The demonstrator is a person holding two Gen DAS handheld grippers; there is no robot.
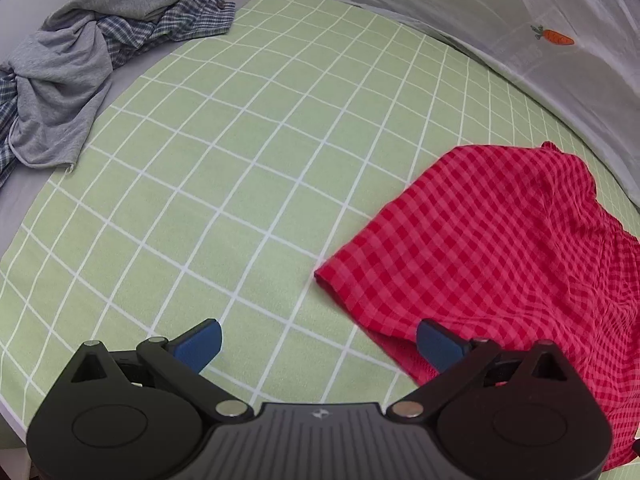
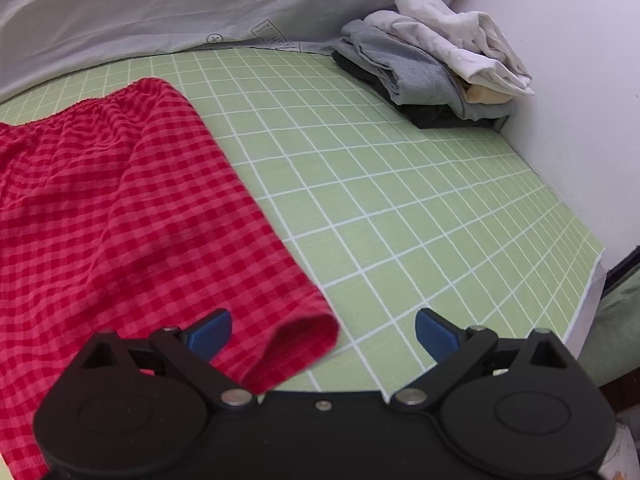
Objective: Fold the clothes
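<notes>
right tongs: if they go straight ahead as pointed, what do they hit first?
Probably the green checked sheet: the right tongs are open, aimed just right of the red shorts leg hem. Their left finger may brush that hem; depth is unclear.

The green grid sheet (image 1: 224, 168) bears red checked shorts (image 1: 500, 248), crumpled clothes (image 1: 80, 64) and folded stack (image 2: 432, 68).

One pair of red checked shorts (image 1: 500, 248) lies on one green grid sheet (image 1: 240, 160); two heaps of clothes, one unfolded (image 1: 80, 60), one folded (image 2: 432, 64); two claws.
</notes>
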